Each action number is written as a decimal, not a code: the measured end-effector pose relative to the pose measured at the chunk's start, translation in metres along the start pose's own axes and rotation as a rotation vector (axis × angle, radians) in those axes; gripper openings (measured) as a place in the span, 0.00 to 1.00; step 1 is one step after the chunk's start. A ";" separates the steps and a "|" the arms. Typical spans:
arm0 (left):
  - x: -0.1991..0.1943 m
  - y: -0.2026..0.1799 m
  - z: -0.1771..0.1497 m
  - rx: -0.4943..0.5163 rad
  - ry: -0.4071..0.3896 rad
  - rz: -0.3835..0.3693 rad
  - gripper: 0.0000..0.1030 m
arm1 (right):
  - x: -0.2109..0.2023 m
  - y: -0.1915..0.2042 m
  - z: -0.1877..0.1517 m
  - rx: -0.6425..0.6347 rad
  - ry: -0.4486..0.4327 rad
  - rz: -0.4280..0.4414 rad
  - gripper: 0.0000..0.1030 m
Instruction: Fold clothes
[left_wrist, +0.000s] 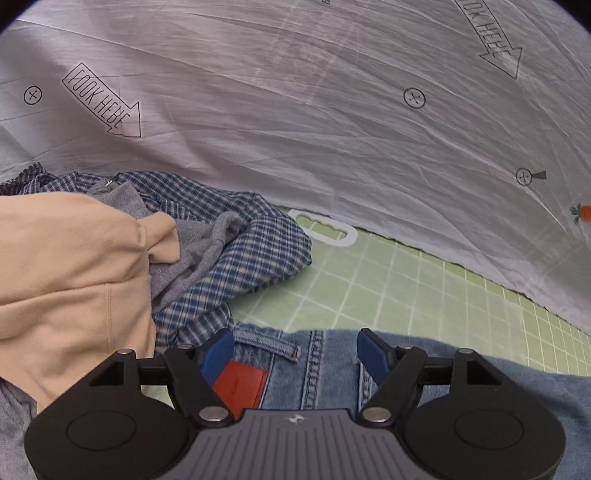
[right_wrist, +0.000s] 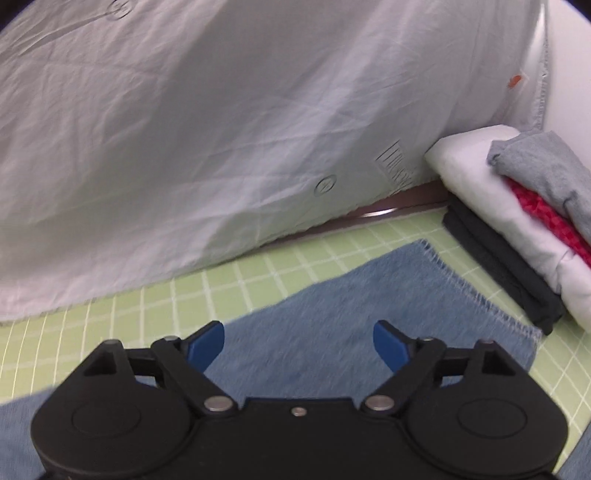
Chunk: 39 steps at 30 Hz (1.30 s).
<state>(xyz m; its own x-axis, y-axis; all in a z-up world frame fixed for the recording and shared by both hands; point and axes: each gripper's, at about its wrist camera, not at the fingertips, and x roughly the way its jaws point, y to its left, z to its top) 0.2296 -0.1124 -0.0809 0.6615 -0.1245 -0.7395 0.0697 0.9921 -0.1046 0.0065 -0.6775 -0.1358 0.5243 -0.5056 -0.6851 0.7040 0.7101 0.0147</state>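
Blue denim jeans (left_wrist: 325, 365) flat on green gridded mat (left_wrist: 406, 280); crumpled clothes pile (left_wrist: 110, 258) left, folded clothes stack (right_wrist: 524, 221) right.

Staged clothes-folding station, not lived-in room: green grid cutting mat (right_wrist: 332, 254) as work surface, wrinkled white printed sheet (left_wrist: 295, 110) hung as backdrop behind it, "LOOK HERE" arrows on it. Unsorted garment heap (left_wrist: 110, 258) on one side of mat, neat folded stack (right_wrist: 517, 221) on other side by plain white wall (right_wrist: 569, 66); jeans (right_wrist: 332, 314) spread flat between
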 end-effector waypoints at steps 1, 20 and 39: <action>-0.005 -0.002 -0.011 0.013 0.018 -0.003 0.72 | -0.002 0.005 -0.007 -0.023 0.017 0.010 0.86; -0.115 0.004 -0.161 0.079 0.130 0.064 0.80 | -0.108 0.001 -0.117 -0.036 0.157 0.051 0.94; -0.151 0.105 -0.185 -0.602 0.162 -0.257 0.86 | -0.171 -0.003 -0.183 0.055 0.233 0.062 0.95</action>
<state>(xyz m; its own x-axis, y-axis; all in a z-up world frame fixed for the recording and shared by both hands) -0.0011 0.0072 -0.1036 0.5561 -0.4027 -0.7270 -0.2494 0.7536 -0.6082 -0.1731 -0.5040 -0.1524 0.4470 -0.3311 -0.8310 0.7024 0.7052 0.0969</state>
